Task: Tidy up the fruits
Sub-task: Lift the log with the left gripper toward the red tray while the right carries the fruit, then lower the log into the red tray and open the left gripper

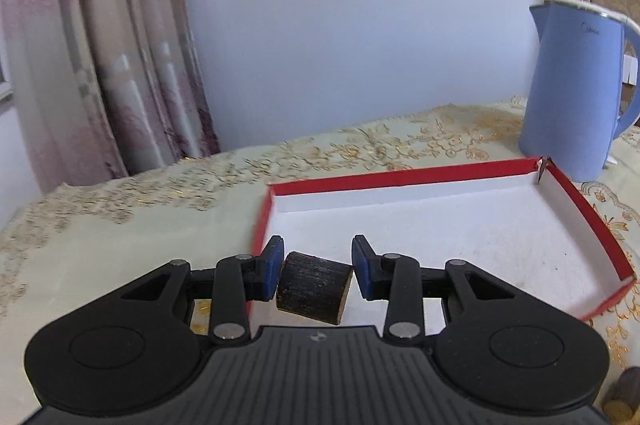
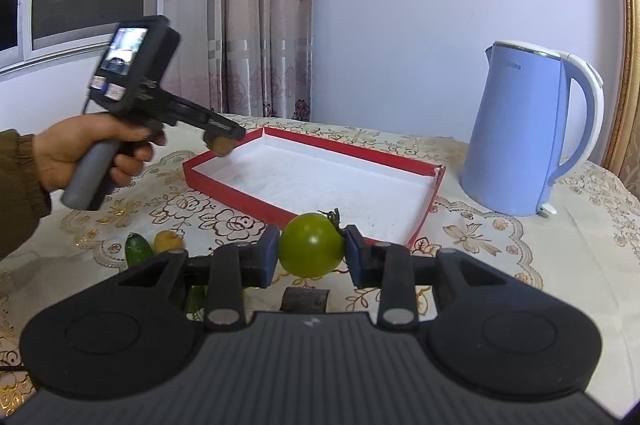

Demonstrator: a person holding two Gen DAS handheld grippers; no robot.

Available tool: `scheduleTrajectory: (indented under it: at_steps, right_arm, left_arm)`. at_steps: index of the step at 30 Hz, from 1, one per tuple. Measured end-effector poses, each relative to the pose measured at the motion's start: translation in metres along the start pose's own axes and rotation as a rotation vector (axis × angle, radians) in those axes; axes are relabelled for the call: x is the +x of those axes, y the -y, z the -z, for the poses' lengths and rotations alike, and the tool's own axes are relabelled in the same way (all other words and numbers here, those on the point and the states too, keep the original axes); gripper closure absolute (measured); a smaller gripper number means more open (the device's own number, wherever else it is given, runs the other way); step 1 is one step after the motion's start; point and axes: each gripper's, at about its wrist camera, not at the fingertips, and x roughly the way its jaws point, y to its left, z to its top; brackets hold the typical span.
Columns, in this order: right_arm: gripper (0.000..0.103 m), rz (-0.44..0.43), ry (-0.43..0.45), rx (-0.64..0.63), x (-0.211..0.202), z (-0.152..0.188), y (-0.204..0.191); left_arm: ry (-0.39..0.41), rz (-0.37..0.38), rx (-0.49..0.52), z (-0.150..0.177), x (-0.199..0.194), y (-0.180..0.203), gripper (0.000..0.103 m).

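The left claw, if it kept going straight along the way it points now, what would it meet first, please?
The left claw, shut on the dark brown chunk, points over the red tray. Straight on, it would likely reach the tray's white floor or far wall first; depth is unclear.

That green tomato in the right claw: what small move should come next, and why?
Probably carry the green tomato forward over the red box and let go there. The right claw grips it short of the near wall, the box floor is bare, and the left claw already holds its dark piece over the box.
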Motion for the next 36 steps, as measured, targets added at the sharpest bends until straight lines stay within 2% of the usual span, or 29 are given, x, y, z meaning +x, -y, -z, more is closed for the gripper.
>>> scheduleTrajectory:
  at_steps: [6, 15, 27, 32, 36]
  right_arm:
    - [0.07, -0.002, -0.011, 0.014, 0.009, 0.003, 0.004]
    - [0.07, -0.006, -0.011, 0.018, 0.01, 0.003, 0.004]
    - [0.07, -0.025, -0.002, 0.006, 0.006, 0.001, 0.0]
    - [0.07, -0.027, 0.004, 0.005, 0.003, 0.001, -0.001]
    - [0.07, -0.023, 0.004, 0.008, 0.003, 0.001, 0.001]
  left_arm:
    - [-0.04, -0.011, 0.014, 0.001, 0.023, 0.002, 0.067]
    - [-0.101, -0.031, -0.016, 0.009, 0.027, -0.012, 0.067]
    - [-0.161, -0.025, -0.023, 0.025, 0.009, -0.016, 0.067]
    - [-0.178, -0.017, 0.016, 0.03, -0.004, -0.008, 0.067]
    - [-0.145, -0.006, 0.01, 0.027, -0.014, -0.004, 0.067]
